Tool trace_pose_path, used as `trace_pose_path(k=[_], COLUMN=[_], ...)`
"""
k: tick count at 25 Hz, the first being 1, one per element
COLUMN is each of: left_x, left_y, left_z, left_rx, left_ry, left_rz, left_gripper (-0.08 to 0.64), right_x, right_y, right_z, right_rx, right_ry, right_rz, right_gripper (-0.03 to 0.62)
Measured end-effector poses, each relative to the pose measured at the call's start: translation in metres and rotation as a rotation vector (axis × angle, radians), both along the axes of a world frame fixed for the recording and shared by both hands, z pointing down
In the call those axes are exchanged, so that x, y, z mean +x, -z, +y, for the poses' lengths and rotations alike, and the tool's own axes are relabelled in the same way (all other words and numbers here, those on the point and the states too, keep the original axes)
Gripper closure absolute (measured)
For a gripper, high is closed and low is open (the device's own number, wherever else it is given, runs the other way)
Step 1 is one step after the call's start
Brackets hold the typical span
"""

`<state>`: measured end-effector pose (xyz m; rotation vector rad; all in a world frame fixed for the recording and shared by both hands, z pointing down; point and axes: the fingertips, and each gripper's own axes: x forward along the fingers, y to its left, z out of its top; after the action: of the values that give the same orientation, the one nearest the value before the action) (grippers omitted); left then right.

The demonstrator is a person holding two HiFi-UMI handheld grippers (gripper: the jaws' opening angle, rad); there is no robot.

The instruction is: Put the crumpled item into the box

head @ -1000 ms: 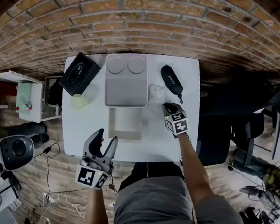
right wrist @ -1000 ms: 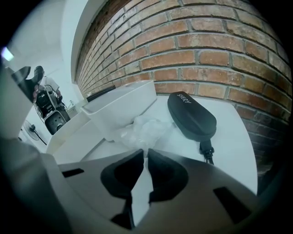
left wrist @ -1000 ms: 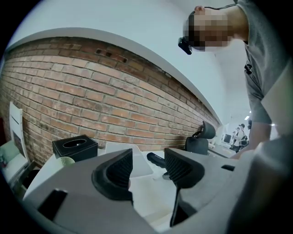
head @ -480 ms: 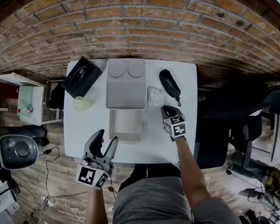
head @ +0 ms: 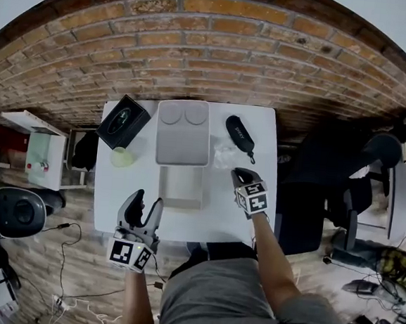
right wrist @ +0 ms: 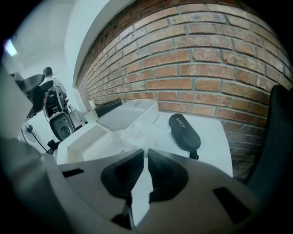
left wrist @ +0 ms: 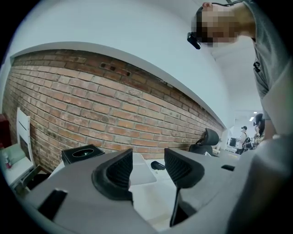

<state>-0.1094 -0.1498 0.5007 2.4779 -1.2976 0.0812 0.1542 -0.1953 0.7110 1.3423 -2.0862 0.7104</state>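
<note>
Two grippers hang over a white table (head: 108,192) set against a brick wall (head: 212,53). Taking the head view as the clock face, an open white box (head: 181,187) sits at the table's middle. Its grey lid (head: 184,131) lies touching it at 12 o'clock. The crumpled item (head: 225,155), a wad of clear film, lies on the tabletop at 2 o'clock from the box, outside it. A black glasses case (head: 239,134) is just beyond the wad at 1 o'clock.

The right gripper (head: 239,173) is at 4 o'clock from the wad and points down toward it. Its jaws are pressed almost together, with only a slit between them. The wad shows just past their tips in the right gripper view; I cannot tell whether a corner of film is caught.

The left gripper (head: 145,203) is at 7 o'clock from the box, near the table's front edge. Its jaws are spread with nothing between them.

A black carton (head: 122,121) sits at 10 o'clock and a pale green cup (head: 122,158) at 9 o'clock.
</note>
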Motion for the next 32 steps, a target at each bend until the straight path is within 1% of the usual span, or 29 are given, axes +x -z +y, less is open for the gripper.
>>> trace_pose_path(k=[3, 6, 9, 12, 16, 23, 27, 32], left_x=[-0.012, -0.022, -0.029, -0.033, -0.036, -0.046, -0.051, -0.060], left_y=[0.002, 0.007, 0.014, 0.016, 0.020, 0.019, 0.019, 0.024], left_z=[0.007, 0.015, 0.019, 0.023, 0.036, 0.062, 0.072, 0.080], left_rx=[0.004, 0.006, 0.024, 0.032, 0.056, 0.030, 0.037, 0.035], left_ry=[0.021, 0.043, 0.053, 0.052, 0.031, 0.043, 0.057, 0.094], left_rz=[0.001, 0.025, 0.025, 0.028, 0.005, 0.013, 0.016, 0.008], left_gripper=[0.344, 0.344, 0.344, 0.344, 0.344, 0.344, 0.344, 0.344], right_x=[-0.004, -0.008, -0.014, -0.022, -0.042, -0.089, -0.112, -0.129], right_y=[0.015, 0.025, 0.034, 0.040, 0.042, 0.039, 0.031, 0.019], right_z=[0.009, 0.016, 0.021, 0.026, 0.040, 0.064, 0.074, 0.080], right_rx=[0.026, 0.048, 0.068, 0.077, 0.078, 0.058, 0.029, -0.019], right_ry=[0.007, 0.018, 0.030, 0.039, 0.073, 0.154, 0.189, 0.225], right_rz=[0.007, 0.009, 0.014, 0.010, 0.002, -0.019, -0.037, -0.016], right_gripper=[0.561, 0.561, 0.561, 0.561, 0.561, 0.561, 0.561, 0.561])
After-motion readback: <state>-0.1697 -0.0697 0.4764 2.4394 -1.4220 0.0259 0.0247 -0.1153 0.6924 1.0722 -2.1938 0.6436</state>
